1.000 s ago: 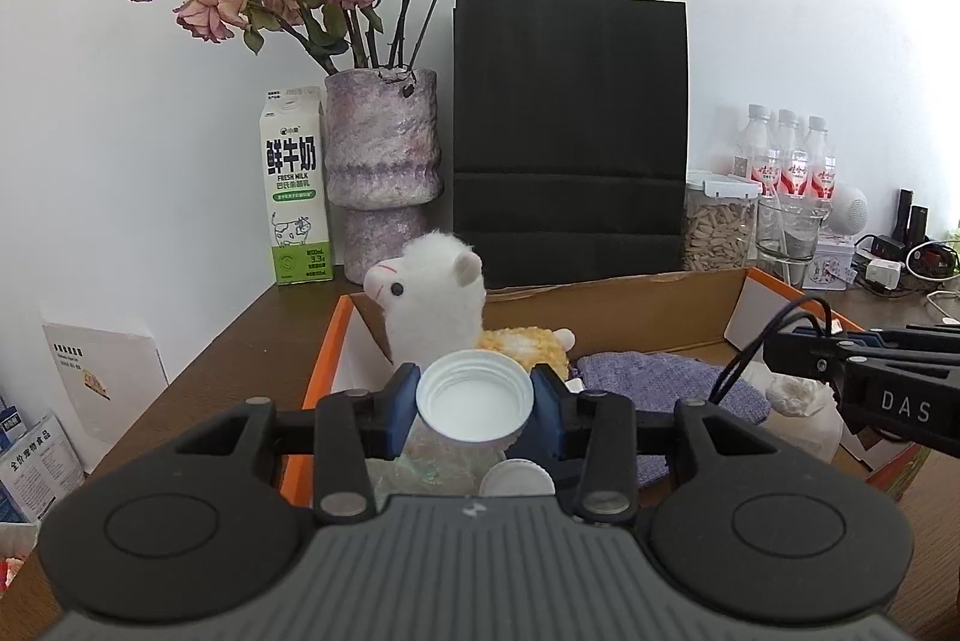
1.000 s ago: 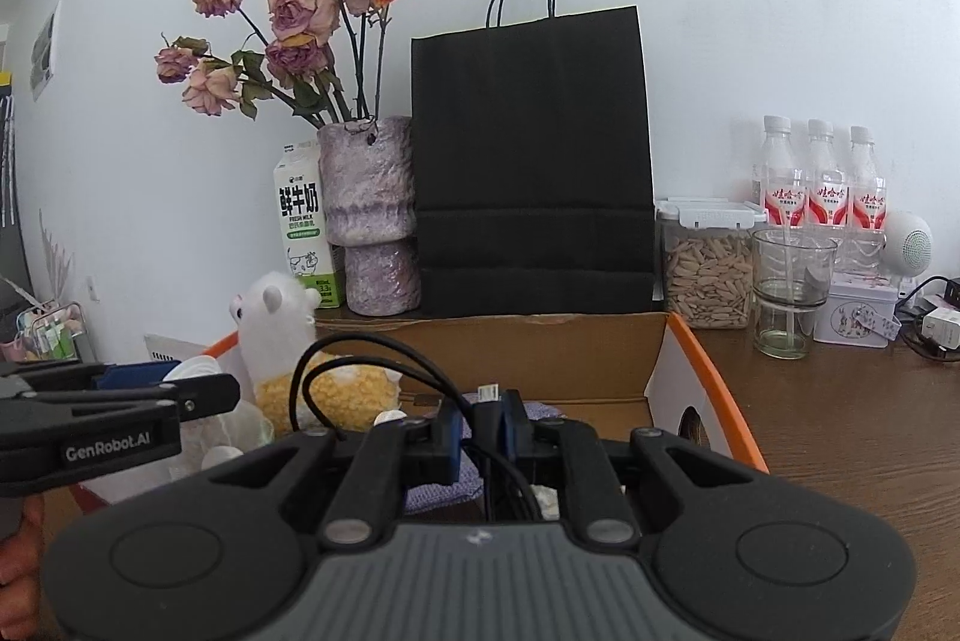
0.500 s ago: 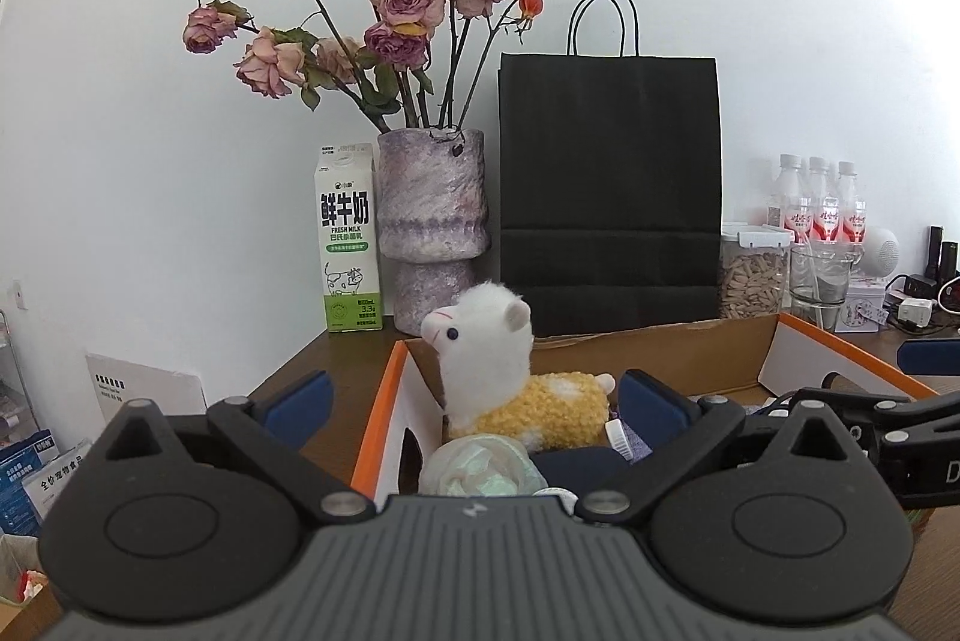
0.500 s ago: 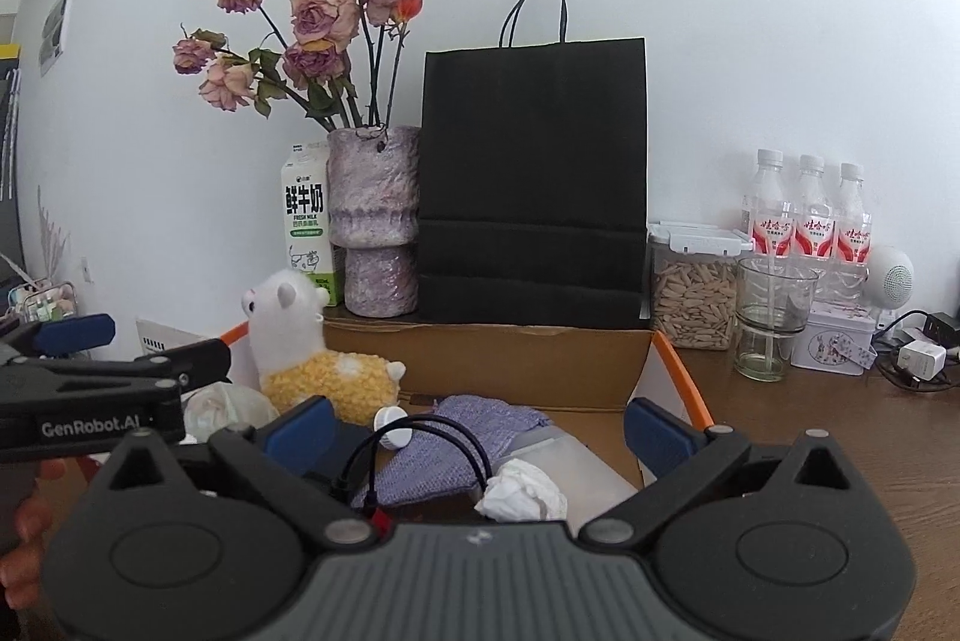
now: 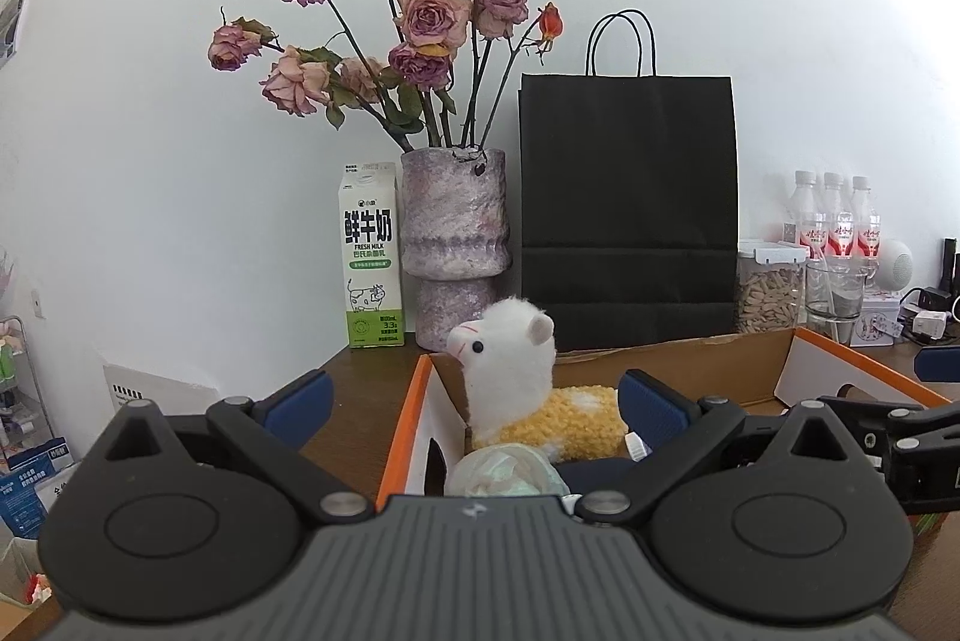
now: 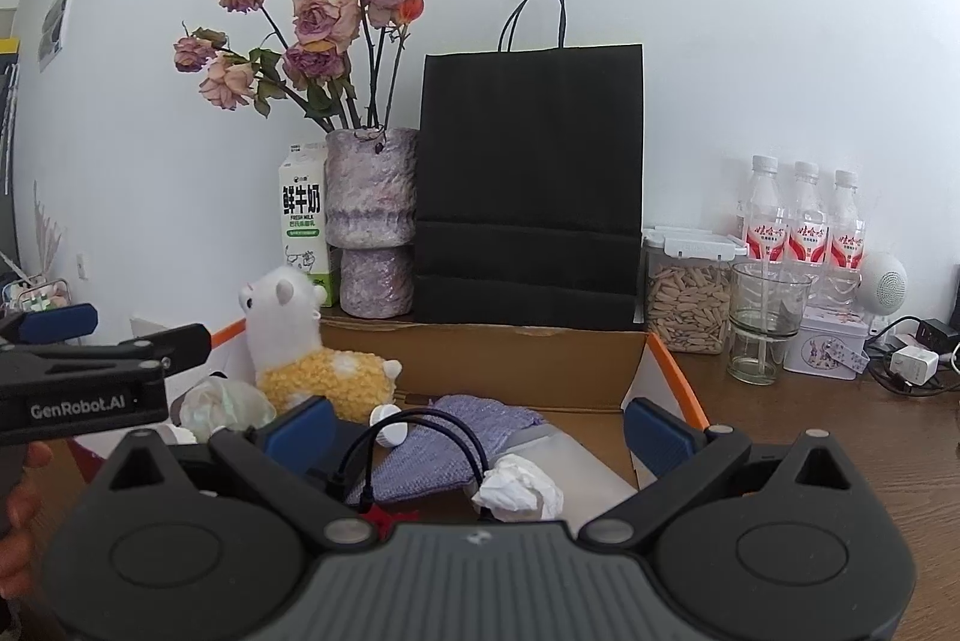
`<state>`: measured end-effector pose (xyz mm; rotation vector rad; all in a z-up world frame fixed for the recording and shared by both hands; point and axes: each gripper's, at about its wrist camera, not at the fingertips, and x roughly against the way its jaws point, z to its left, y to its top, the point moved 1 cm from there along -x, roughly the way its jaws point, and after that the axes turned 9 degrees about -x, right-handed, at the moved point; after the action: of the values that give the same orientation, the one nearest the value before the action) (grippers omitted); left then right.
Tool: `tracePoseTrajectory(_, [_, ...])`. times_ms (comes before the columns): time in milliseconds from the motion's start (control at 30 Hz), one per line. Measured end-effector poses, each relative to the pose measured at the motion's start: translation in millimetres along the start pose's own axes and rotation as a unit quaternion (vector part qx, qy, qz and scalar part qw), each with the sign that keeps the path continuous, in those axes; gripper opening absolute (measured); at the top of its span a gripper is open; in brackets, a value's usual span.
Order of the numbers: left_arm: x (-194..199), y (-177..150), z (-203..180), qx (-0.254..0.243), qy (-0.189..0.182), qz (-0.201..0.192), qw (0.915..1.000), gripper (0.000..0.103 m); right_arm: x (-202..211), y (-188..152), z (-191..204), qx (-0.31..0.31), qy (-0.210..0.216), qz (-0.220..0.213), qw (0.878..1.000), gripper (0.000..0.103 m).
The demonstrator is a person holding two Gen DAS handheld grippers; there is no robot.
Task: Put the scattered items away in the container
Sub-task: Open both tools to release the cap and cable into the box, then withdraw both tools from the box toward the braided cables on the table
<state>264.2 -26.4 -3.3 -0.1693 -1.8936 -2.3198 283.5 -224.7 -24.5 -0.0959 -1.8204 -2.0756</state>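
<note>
Both the left gripper (image 5: 474, 404) and right gripper (image 6: 474, 422) gaped wide, empty, above the cardboard box (image 6: 510, 359) holding the alpaca plush (image 6: 312, 341).

The cardboard box (image 6: 480, 359) with orange-edged flaps stood open on the surface. Inside at its left end, a white and yellow alpaca plush (image 6: 312, 353) sat upright. Just in front of it lay a crumpled clear bottle (image 5: 504, 470). A small white cap (image 6: 389, 424) rested beside the plush, touching a lilac knitted cloth (image 6: 444, 443) spread flat on the box floor. A black cable (image 6: 414, 440) looped over the cloth, and a crumpled white tissue (image 6: 521, 485) lay at its near edge.
</note>
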Motion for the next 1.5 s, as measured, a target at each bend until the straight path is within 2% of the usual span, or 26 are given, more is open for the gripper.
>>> tracePoseTrajectory(233, [12, -4, -5, -0.013, 0.004, -0.008, 0.9999, 0.103, 6, 0, 5, 0.010, 0.001, -0.012, 1.000, 0.103])
tracePoseTrajectory(700, [35, -16, 6, 0.013, 0.011, 0.013, 0.9998, 0.103, 40, -16, 4, 0.024, -0.021, -0.031, 0.999, 0.103])
tracePoseTrajectory(1200, [75, -32, 8, 0.017, 0.003, 0.028, 0.9995, 0.103, 77, -46, -13, -0.012, -0.047, -0.003, 0.999, 0.103])
tracePoseTrajectory(1400, [86, -43, 10, 0.026, -0.023, 0.063, 0.9974, 0.103, 92, -52, -17, -0.027, -0.044, 0.003, 0.999, 0.103])
tracePoseTrajectory(1500, [94, -47, 15, 0.040, -0.031, 0.072, 0.9961, 0.103, 100, -58, -17, -0.038, -0.026, 0.025, 0.999, 0.103])
